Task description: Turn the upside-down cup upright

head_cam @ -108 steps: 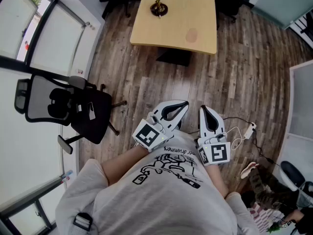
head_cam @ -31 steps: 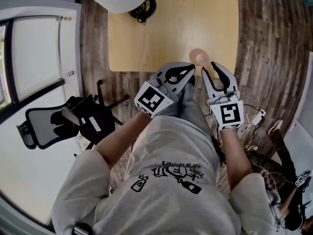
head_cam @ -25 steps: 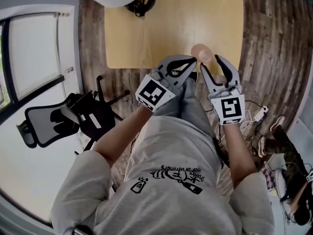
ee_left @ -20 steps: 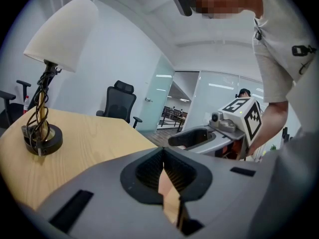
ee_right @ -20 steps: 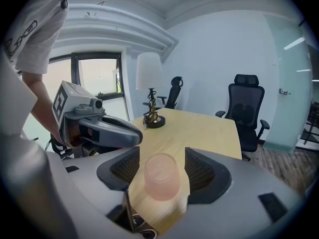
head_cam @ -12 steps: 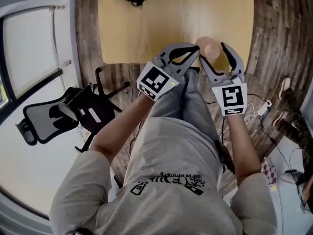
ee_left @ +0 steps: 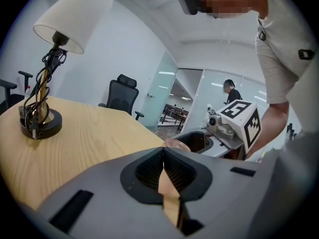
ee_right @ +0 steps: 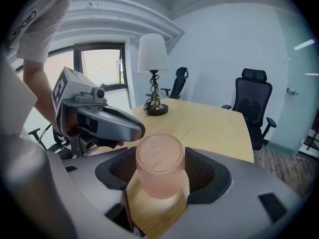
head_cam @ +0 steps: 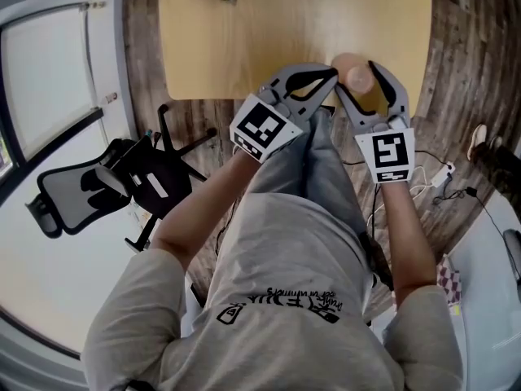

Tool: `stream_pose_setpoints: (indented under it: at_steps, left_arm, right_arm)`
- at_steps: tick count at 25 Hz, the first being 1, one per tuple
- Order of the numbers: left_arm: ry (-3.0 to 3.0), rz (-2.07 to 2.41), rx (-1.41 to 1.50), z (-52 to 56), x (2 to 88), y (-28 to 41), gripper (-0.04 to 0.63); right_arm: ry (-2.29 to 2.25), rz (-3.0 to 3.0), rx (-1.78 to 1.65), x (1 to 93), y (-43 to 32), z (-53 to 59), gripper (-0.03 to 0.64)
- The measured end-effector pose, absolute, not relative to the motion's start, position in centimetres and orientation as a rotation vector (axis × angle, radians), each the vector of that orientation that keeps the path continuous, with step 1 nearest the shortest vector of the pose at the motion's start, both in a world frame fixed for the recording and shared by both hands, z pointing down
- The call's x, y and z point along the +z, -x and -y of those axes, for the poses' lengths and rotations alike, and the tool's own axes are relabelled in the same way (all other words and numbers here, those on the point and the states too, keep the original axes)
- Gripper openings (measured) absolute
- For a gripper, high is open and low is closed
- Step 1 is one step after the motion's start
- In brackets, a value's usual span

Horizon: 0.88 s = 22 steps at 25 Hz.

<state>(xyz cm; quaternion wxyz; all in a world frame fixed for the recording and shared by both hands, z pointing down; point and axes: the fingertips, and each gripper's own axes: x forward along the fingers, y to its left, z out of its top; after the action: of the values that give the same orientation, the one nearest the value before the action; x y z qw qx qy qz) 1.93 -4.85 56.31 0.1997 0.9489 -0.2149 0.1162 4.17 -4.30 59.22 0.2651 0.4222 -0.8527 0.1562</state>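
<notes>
Compared with a second ago, both grippers are lower and closer to the wooden table [head_cam: 244,39]. At that time the pink cup [ee_right: 160,166] stood beyond the fingertips. Now it stands between the jaws of the right gripper [head_cam: 356,80], which are also spread much wider than before.

The cup is still upside down, with its closed bottom on top, and it rests on the table near the edge in front of me. In the right gripper view the pads are on both sides of it. I see a thin gap on the left side, so I judge that they do not press it yet.

The left gripper [ee_left: 163,153] has its jaws pressed together with nothing between them. It hovers just beside the cup, to its left, with its tip close to the right gripper.

For the task this means the approach is finished and the grasp can begin. I think the next step is to close the right jaws on the cup's wall, lift it and roll the wrist. The textured glass should give a fair hold, but the table edge is near, so a slip could send the cup to the floor.
</notes>
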Motion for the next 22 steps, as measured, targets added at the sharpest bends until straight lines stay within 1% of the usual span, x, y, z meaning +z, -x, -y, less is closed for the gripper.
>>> stream_pose_setpoints:
  at_steps: [10, 22]
  left_arm:
    - [-2.651, 0.627, 0.304, 5.2, 54.7, -1.6, 0.009]
    - [-2.637, 0.668, 0.224, 4.0, 47.8, -1.2, 0.009]
  right_arm:
    - [-1.175, 2.311, 0.402, 57.3, -4.7, 4.5, 0.299]
    - [-1.207, 2.348, 0.339, 48.8, -4.9, 3.9, 0.299]
